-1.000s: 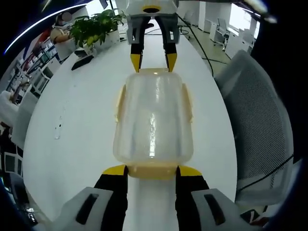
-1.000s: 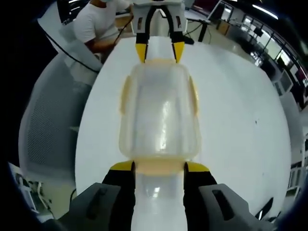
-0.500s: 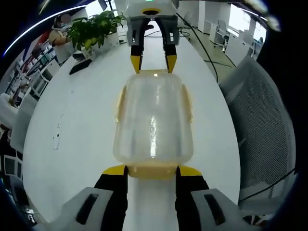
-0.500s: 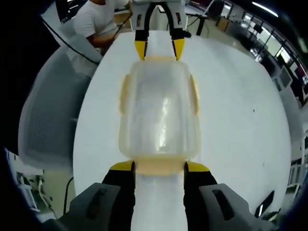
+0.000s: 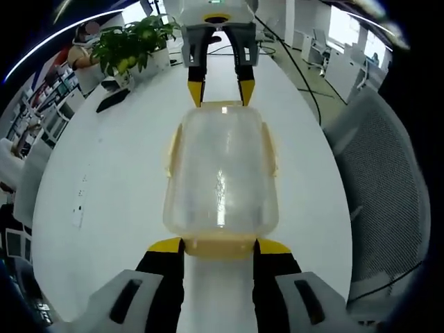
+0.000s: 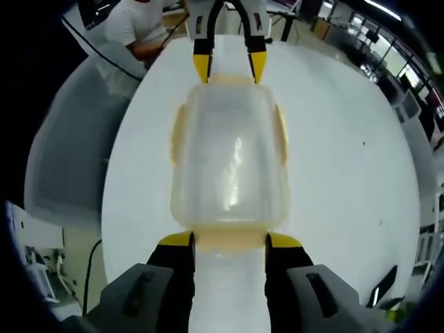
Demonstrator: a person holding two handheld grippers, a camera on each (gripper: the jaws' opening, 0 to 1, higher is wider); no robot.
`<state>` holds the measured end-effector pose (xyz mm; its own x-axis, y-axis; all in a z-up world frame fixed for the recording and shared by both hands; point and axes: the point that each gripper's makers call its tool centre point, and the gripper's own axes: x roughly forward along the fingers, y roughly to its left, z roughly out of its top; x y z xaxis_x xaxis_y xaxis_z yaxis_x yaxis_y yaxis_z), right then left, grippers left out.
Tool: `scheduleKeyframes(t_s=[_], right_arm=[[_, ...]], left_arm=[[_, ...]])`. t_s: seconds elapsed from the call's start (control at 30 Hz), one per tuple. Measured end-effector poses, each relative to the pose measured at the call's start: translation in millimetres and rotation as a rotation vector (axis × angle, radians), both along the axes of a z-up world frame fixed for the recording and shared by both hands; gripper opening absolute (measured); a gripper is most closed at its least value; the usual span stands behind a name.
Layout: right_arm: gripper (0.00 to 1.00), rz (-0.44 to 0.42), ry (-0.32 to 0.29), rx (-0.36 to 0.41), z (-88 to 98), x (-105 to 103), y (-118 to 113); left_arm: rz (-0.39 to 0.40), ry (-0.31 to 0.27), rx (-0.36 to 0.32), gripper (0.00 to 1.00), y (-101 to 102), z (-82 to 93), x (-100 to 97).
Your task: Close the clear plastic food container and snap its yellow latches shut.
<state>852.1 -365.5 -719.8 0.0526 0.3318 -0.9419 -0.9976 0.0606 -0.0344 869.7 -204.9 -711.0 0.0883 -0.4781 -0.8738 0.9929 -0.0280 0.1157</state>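
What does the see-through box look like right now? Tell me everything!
The clear plastic box is cloudy and rounded, with its lid on. Pale yellow latches line its long sides and both short ends. It sits on the white table. The left tongs straddle the near end latch, and the right tongs straddle the far one, both with open jaws.

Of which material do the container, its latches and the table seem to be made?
Container: clear, slightly cloudy plastic with glossy streaks; the table shows through. Latches: opaque yellow plastic, probably. Table: smooth white top with a soft sheen, perhaps laminate; unsure.
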Motion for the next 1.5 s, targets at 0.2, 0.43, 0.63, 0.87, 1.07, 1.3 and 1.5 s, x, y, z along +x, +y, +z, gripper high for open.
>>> scheduleKeyframes(t_s=[0.2,0.43,0.63,0.87,1.07,1.3,1.5], right_arm=[[0.36,0.005,0.003,-0.026,-2.1,3.2,-12.5],[0.36,0.007,0.005,-0.049,-6.6,4.2,-21.5],[0.36,0.004,0.006,-0.058,-9.9,4.4,-27.1],[0.36,0.006,0.011,-0.062,-13.5,5.6,-30.1],[0.36,0.015,0.014,-0.069,-14.2,4.9,-29.6],[0.37,0.035,0.006,-0.089,-18.1,4.9,-30.8],[0.26,0.047,-0.013,-0.111,-21.6,4.9,-35.6]], left_arm=[[0.003,0.0,-0.004,0.32,-10.4,-3.4,1.7],[0.003,0.0,-0.002,0.32,-20.9,-7.9,3.8],[0.001,0.0,0.003,0.32,-25.7,-12.6,4.4],[0.002,0.004,0.008,0.32,-27.6,-14.6,5.2],[0.003,0.027,0.02,0.32,-26.6,-15.8,2.4],[0.006,0.023,0.022,0.33,-26.4,-16.8,3.1],[0.011,0.017,0.025,0.34,-26.1,-19.5,2.3]])
